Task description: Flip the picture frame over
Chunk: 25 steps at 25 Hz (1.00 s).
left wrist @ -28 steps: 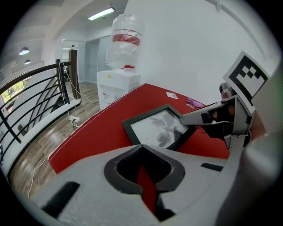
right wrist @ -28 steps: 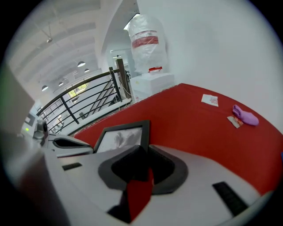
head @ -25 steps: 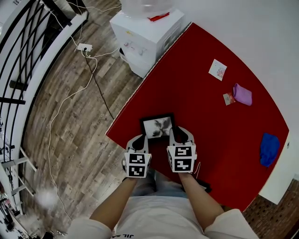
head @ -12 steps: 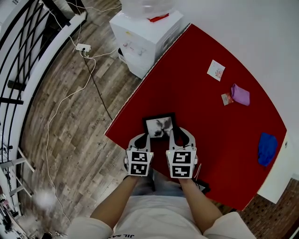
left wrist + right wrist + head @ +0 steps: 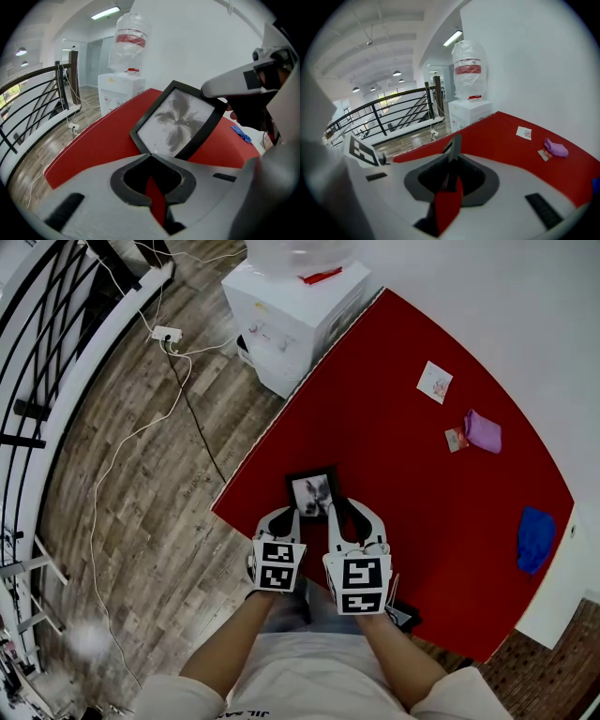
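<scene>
Picture frame stands tilted at near corner of red table. Right gripper pinches its rim; left gripper pressed together, empty, just beside. Judged light, rigid, glass fragile: grip the border only.

A red table runs from the upper middle of the head view down to the lower right, its long left edge slanting across the frame. Toward the upper right of its top lies a small white card. Below and right of that, a purple cloth lies bunched, with a small packet just beside it on its left. A blue cloth lies crumpled well apart from these, near the table's right edge. Close to the table's left edge, in the middle of the frame, the picture frame stands tilted with one side raised; whether its low side touches the red top cannot be told.
</scene>
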Each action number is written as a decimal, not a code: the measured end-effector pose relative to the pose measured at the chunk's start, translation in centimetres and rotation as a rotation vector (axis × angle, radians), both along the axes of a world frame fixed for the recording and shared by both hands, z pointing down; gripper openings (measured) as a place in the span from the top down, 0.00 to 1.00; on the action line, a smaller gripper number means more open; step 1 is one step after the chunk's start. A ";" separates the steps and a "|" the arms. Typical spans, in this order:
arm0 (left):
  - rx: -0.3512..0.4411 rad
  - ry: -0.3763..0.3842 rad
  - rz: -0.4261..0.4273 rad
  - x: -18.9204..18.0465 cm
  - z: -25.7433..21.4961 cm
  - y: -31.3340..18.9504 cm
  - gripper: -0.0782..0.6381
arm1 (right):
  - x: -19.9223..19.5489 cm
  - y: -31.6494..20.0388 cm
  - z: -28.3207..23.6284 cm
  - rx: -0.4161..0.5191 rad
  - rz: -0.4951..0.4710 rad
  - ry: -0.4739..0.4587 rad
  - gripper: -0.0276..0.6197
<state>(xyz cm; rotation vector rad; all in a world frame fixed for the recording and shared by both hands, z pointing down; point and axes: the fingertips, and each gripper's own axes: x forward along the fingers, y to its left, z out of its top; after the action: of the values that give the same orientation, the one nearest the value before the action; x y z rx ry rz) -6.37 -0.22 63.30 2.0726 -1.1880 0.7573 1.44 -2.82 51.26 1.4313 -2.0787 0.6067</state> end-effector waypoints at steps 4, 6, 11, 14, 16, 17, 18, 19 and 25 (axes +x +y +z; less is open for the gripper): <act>-0.010 0.002 -0.013 -0.4 0.4 0.1 0.89 | -2.0 0.2 -1.4 0.021 -0.039 -0.049 0.86; -0.012 0.001 -0.015 -0.6 0.5 0.0 0.89 | -2.9 0.3 -1.9 0.029 -0.061 -0.064 0.86; 0.003 0.044 -0.027 -0.8 -0.4 -0.3 0.88 | -4.8 0.8 -2.4 0.038 -0.108 -0.077 0.86; 0.012 0.090 -0.017 -0.5 -1.7 -0.5 0.88 | -5.1 0.9 -2.4 0.038 -0.117 -0.083 0.86; 0.010 0.089 0.002 -0.4 -1.9 -0.6 0.88 | -5.2 1.0 -2.5 0.034 -0.117 -0.097 0.86; 0.009 0.083 0.008 -0.4 -1.8 -0.6 0.88 | -5.4 1.0 -2.5 0.029 -0.121 -0.106 0.86; 0.007 0.077 0.009 -0.6 -1.6 -0.6 0.88 | -5.6 1.1 -2.6 0.025 -0.128 -0.115 0.86; 0.006 0.074 0.006 -0.7 -1.5 -0.7 0.88 | -5.9 1.2 -2.6 0.023 -0.138 -0.121 0.86; 0.010 0.080 0.007 -0.3 -1.6 -0.8 0.88 | -7.6 2.0 -3.1 0.022 -0.185 -0.145 0.90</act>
<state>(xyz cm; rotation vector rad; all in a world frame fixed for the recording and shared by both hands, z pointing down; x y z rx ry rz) -6.69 -1.01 61.72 2.0962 -1.1424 0.6664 -6.19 -0.83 48.16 1.2207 -2.3056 0.6298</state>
